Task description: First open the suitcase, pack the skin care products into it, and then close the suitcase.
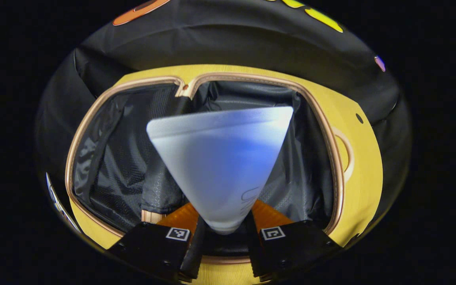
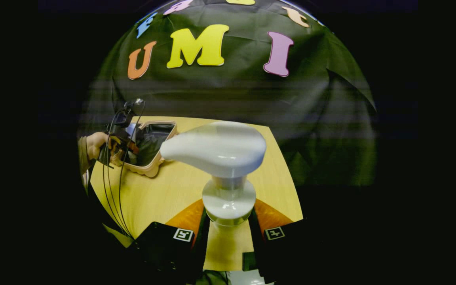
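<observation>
In the left gripper view my left gripper (image 1: 222,231) is shut on a pale blue-white squeeze tube (image 1: 220,158), whose flat crimped end fans out toward the camera. The tube hangs over the open suitcase (image 1: 362,170), a yellow shell with a rose-gold zip rim and black mesh lining. In the right gripper view my right gripper (image 2: 228,227) is shut on the neck of a white pump bottle (image 2: 222,152), its pump head pointing left above the wooden table (image 2: 164,194). Far left in that view, a hand holds the left gripper (image 2: 123,138) over the open suitcase (image 2: 152,142).
The suitcase lies on the yellow wooden table near its far left corner. Black cables (image 2: 111,186) trail from the left gripper down across the table's left side. The booth's black cloth wall (image 2: 228,95) stands behind the table.
</observation>
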Tool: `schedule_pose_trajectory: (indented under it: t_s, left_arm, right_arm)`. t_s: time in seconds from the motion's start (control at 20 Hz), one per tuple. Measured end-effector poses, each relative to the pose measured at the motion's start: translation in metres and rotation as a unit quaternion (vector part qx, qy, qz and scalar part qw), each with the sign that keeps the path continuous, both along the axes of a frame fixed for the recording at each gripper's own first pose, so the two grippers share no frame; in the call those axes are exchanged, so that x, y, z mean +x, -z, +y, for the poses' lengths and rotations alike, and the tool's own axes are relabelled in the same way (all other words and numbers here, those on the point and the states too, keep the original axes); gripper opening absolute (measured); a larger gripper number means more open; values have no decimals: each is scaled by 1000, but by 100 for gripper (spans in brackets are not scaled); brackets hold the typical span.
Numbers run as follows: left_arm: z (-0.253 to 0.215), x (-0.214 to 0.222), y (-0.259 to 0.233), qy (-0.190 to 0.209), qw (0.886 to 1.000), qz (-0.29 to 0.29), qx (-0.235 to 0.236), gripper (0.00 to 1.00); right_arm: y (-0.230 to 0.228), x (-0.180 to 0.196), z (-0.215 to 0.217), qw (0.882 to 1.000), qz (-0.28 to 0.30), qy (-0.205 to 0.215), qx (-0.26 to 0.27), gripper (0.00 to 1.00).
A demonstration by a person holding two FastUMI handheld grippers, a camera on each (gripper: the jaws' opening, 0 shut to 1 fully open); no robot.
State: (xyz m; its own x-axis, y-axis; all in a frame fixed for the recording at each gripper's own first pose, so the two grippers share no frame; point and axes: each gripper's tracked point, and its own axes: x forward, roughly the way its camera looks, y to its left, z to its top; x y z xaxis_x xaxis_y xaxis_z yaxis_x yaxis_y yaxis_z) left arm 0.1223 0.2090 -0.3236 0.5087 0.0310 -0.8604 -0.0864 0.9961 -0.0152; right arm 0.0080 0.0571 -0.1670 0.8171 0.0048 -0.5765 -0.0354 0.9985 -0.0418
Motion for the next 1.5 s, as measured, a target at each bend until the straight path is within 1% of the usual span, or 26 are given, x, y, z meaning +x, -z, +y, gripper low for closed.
schedule_pose_trajectory:
  t_s: [0.1, 0.2, 0.3, 0.4, 0.6, 0.75, 0.8, 0.85, 0.9, 0.95, 1.0, 1.15, 1.2, 1.3, 1.45, 1.5]
  left_arm:
    - [-1, 7, 2, 19, 1000, 6, 13, 51]
    - [-1, 12, 10, 27, 999, 17, 19, 51]
    - [-3, 10, 23, 23, 999, 39, 10, 51]
    - [-4, 16, 22, 17, 1000, 24, 6, 51]
    - [-3, 14, 22, 13, 1000, 20, -1, 51]
    - [-6, 14, 19, 8, 1000, 9, -18, 53]
    - [-7, 11, 19, 5, 1000, 12, -24, 46]
    - [-7, 9, 18, 2, 1000, 13, -27, 72]
    - [-7, 6, 17, -2, 999, 14, -31, 66]
    - [-8, 3, 11, -9, 999, 9, -35, 77]
    - [-8, 0, 2, -15, 999, -3, -39, 71]
    - [-6, -8, -40, -28, 995, -73, -59, 80]
    - [-3, -15, -56, -30, 993, -94, -58, 90]
    - [6, -31, -89, -28, 990, -136, -38, 96]
    - [31, -67, -135, -24, 980, -198, -4, 96]
    - [40, -77, -144, -24, 976, -214, 6, 96]
  right_arm:
    - [2, 1, 5, 1000, 5, -3, -3, 49]
    - [3, 1, 8, 1000, 8, -10, -9, 49]
    - [4, 4, 13, 1000, 15, -16, -10, 49]
    - [5, 5, 17, 999, 18, -24, -12, 49]
    - [-2, 12, 35, 999, 17, -39, -2, 48]
    - [-19, 34, 62, 998, 4, -66, 7, 49]
    - [-26, 44, 74, 997, -4, -78, 9, 49]
    - [-35, 55, 86, 996, -11, -90, 11, 48]
    - [-41, 66, 100, 995, -15, -102, 13, 49]
    - [-52, 79, 117, 993, -21, -115, 19, 48]
    - [-61, 90, 136, 991, -26, -131, 29, 48]
    - [-90, 131, 196, 983, -46, -173, 46, 47]
    - [-91, 143, 214, 981, -49, -183, 47, 49]
    - [-85, 161, 249, 978, -44, -197, 51, 49]
    - [-53, 174, 293, 976, -10, -206, 62, 48]
    - [-39, 176, 305, 976, 5, -208, 64, 49]
